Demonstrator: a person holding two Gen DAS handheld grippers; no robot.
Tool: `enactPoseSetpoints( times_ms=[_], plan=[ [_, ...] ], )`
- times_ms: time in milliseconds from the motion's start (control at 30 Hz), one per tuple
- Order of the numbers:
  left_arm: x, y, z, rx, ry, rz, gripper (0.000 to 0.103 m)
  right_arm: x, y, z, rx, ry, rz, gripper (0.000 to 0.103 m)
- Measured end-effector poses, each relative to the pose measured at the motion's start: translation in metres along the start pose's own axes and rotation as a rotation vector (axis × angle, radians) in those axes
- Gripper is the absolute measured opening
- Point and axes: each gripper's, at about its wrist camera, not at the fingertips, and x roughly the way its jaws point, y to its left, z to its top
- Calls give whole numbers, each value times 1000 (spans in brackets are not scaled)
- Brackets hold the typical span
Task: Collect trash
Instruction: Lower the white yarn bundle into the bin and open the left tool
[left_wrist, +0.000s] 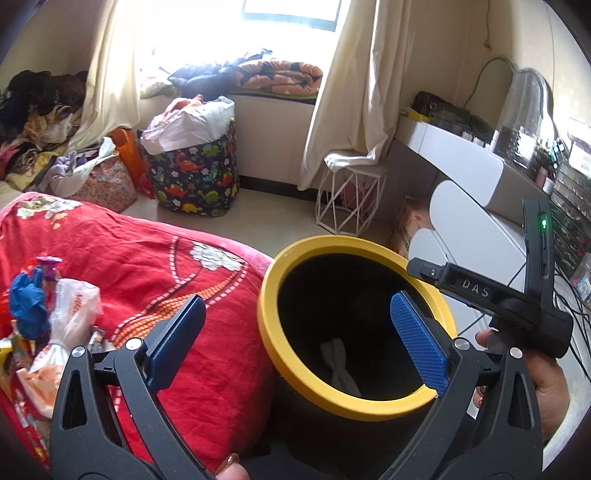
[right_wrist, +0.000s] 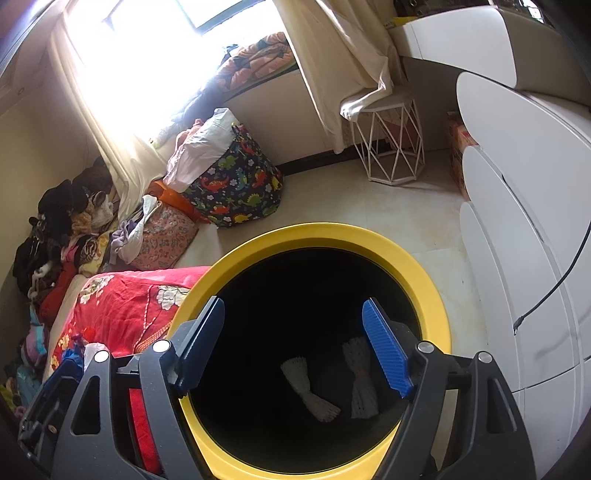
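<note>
A black bin with a yellow rim (left_wrist: 280, 354) (right_wrist: 424, 266) stands against the bed's edge. Two white foam-net wrappers (right_wrist: 306, 387) (right_wrist: 360, 380) lie on its bottom; only one foam net (left_wrist: 341, 365) shows in the left wrist view. My left gripper (left_wrist: 297, 306) hovers over the bin's near rim, open, nothing between its blue pads. My right gripper (right_wrist: 293, 306) is held over the bin's mouth, open and empty too. On the red blanket (left_wrist: 166, 266) at the left lies a heap of trash: a clear plastic bag (left_wrist: 70, 314), a blue glove (left_wrist: 27, 302) and wrappers.
A dinosaur-print fabric basket (left_wrist: 195, 177) full of laundry and a white wire stool (left_wrist: 351, 199) stand on the floor beyond the bin. White rounded furniture (left_wrist: 472, 221) with cables is close on the right. Clothes are piled at the far left.
</note>
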Motion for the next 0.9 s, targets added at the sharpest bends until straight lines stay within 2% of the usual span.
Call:
enactPoseSetpoints(
  times_ms=[467, 567, 900],
  plan=[
    [-40, 31, 3, -39, -80, 86, 92, -12, 41, -7, -97, -32, 60, 75],
    [-48, 39, 4, -54, -93, 100, 92, -13, 49, -9, -113, -34, 69, 79],
    [-70, 66, 4, -93, -136, 163, 92, -18, 81, -22, -190, -26, 110, 79]
  ],
)
